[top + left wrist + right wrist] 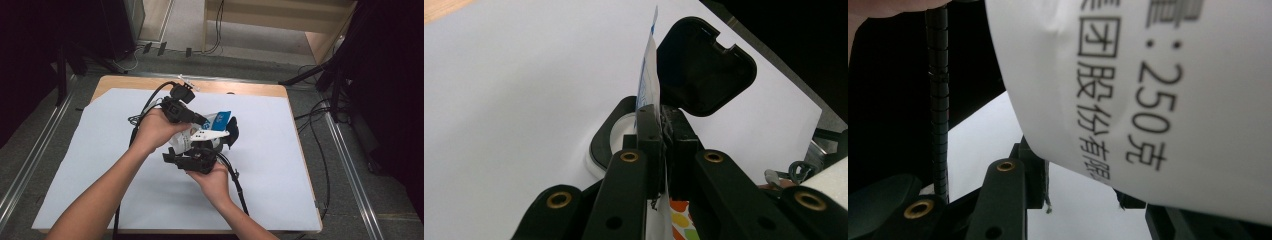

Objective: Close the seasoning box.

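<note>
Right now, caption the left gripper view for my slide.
Left gripper shut on a thin white packet, beside a container's open black flip lid, above the white table sheet.

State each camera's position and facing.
High view: above the table's near side, facing forward-down on the white-covered table; forearms, left tongs, right tongs.
Left gripper view: on left tongs, facing the pinched blue-printed white packet.
Right gripper view: on right tongs, facing the white black-lettered tub.
Shared: high and left gripper views show the tub's open black lid.
</note>
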Demonstrator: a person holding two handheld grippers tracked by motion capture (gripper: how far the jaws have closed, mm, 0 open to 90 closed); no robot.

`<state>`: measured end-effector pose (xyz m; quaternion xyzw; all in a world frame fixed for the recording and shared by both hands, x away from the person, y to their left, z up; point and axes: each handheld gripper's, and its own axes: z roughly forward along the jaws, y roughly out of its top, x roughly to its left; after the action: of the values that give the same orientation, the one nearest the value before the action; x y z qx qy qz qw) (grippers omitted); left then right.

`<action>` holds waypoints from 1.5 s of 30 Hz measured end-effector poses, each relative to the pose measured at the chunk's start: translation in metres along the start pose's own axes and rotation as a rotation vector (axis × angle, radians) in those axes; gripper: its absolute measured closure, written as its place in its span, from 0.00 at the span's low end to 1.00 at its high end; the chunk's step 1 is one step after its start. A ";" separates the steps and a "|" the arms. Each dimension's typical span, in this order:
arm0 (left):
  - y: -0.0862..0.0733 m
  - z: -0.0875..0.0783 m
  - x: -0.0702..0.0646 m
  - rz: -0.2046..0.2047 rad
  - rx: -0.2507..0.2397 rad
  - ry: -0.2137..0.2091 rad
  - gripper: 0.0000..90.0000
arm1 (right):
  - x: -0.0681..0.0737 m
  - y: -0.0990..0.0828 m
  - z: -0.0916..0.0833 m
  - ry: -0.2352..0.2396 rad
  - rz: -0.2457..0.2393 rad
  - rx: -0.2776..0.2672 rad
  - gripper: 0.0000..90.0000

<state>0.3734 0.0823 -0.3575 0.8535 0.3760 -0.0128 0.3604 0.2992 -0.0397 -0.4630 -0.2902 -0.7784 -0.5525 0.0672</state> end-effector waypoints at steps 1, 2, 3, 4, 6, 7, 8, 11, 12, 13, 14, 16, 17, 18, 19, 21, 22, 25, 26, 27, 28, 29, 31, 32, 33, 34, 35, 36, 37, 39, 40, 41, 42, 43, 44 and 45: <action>0.000 0.000 0.000 0.001 0.001 -0.001 0.98 | 0.000 0.000 0.000 0.000 -0.001 -0.001 0.73; 0.000 -0.001 -0.001 -0.001 -0.003 0.001 0.98 | 0.000 0.000 0.000 0.001 -0.002 0.000 0.73; -0.001 -0.001 -0.001 -0.005 -0.008 -0.004 0.98 | 0.000 0.000 0.000 0.001 -0.002 0.001 0.74; -0.001 -0.002 -0.001 0.000 -0.009 -0.004 0.98 | 0.000 0.000 0.000 0.003 -0.002 0.000 0.74; -0.001 -0.003 -0.001 0.004 -0.013 -0.002 0.98 | 0.000 0.000 0.000 0.004 -0.002 -0.002 0.74; -0.001 -0.004 -0.001 0.003 -0.011 -0.002 0.98 | 0.000 0.000 0.000 0.004 0.000 -0.001 0.74; -0.001 -0.004 -0.001 0.000 -0.015 -0.004 0.98 | 0.000 -0.001 0.001 0.002 -0.003 -0.001 0.74; -0.002 -0.004 -0.001 0.001 -0.011 0.000 0.98 | 0.000 -0.001 0.001 0.001 -0.003 -0.001 0.74; -0.001 -0.004 -0.001 0.002 -0.009 0.003 0.98 | 0.000 -0.001 0.001 0.003 -0.004 -0.002 0.74; -0.001 -0.004 -0.001 0.004 -0.009 0.003 0.98 | 0.000 -0.001 0.001 0.003 -0.005 -0.003 0.73; -0.001 -0.004 -0.001 0.003 -0.012 0.003 0.98 | 0.001 0.000 0.001 0.004 -0.005 -0.003 0.73; -0.001 -0.003 -0.001 0.004 -0.013 0.002 0.98 | 0.001 0.000 0.000 0.003 -0.004 -0.004 0.73; -0.001 -0.003 -0.001 0.002 -0.013 0.004 0.98 | 0.001 0.000 0.000 0.004 -0.005 -0.006 0.73; -0.001 -0.003 -0.001 0.001 -0.013 0.004 0.98 | 0.001 0.000 0.000 0.002 -0.005 -0.005 0.73; -0.001 -0.003 -0.001 -0.001 -0.012 0.003 0.98 | 0.001 0.000 0.000 0.001 -0.006 -0.004 0.73; -0.001 -0.002 -0.001 0.000 -0.008 0.003 0.98 | 0.001 0.000 -0.001 0.002 -0.005 -0.003 0.73; 0.000 -0.001 -0.001 -0.004 -0.007 -0.001 0.98 | 0.001 0.000 -0.001 0.003 -0.005 -0.003 0.73; 0.000 0.000 -0.002 0.005 0.002 -0.003 0.98 | 0.001 0.000 0.000 0.002 -0.003 -0.001 0.73; 0.001 0.000 -0.002 0.006 0.004 -0.003 0.98 | 0.001 0.000 0.000 0.002 -0.003 -0.002 0.73; 0.001 0.000 -0.002 0.005 0.005 -0.003 0.98 | 0.001 0.000 0.000 0.002 -0.003 -0.003 0.73; 0.001 0.000 -0.002 0.002 0.003 -0.005 0.98 | 0.001 0.001 -0.001 0.002 -0.002 -0.004 0.73; 0.001 0.001 -0.002 0.003 0.006 -0.006 0.98 | 0.001 0.001 -0.001 0.002 0.000 -0.005 0.73; 0.001 0.002 -0.002 -0.001 0.007 -0.003 0.98 | 0.000 0.001 -0.001 0.002 0.000 -0.003 0.73; 0.001 0.002 -0.002 0.001 0.010 -0.005 0.98 | 0.000 0.001 -0.001 0.002 0.002 -0.002 0.73; 0.001 0.002 -0.002 0.002 0.012 -0.007 0.98 | 0.000 0.001 -0.001 0.001 0.003 -0.001 0.73; 0.001 0.002 -0.002 0.001 0.011 -0.009 0.98 | 0.000 0.001 -0.001 0.001 0.003 -0.001 0.73; 0.001 0.002 -0.002 0.001 0.011 -0.009 0.98 | 0.000 0.001 -0.001 0.001 0.003 0.000 0.73; 0.001 0.002 -0.002 0.002 0.013 -0.008 0.98 | 0.000 0.001 -0.001 0.000 0.003 -0.001 0.73; 0.001 0.002 -0.002 0.004 0.016 -0.010 0.98 | 0.000 0.001 -0.001 0.000 0.003 0.000 0.72; 0.001 0.003 -0.003 0.004 0.016 -0.010 0.98 | 0.000 0.001 -0.001 -0.001 0.003 0.001 0.72; 0.001 0.003 -0.003 0.005 0.017 -0.011 0.98 | 0.000 0.001 -0.001 0.000 0.004 0.002 0.72; 0.001 0.003 -0.003 0.003 0.017 -0.012 0.98 | 0.000 0.000 -0.001 0.000 0.005 0.002 0.72; 0.001 0.003 -0.003 0.002 0.016 -0.012 0.98 | 0.000 0.000 -0.001 -0.001 0.005 0.002 0.72; 0.000 0.003 -0.002 0.003 0.017 -0.013 0.98 | 0.000 0.000 0.000 -0.001 0.004 0.003 0.72; 0.000 0.003 -0.002 0.003 0.018 -0.012 0.98 | 0.000 0.000 0.000 -0.001 0.004 0.004 0.72; 0.000 0.003 -0.002 0.001 0.018 -0.013 0.98 | -0.001 0.000 0.000 -0.001 0.003 0.004 0.72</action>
<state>0.3727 0.0787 -0.3594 0.8569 0.3732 -0.0217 0.3550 0.2996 -0.0402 -0.4630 -0.2915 -0.7792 -0.5507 0.0682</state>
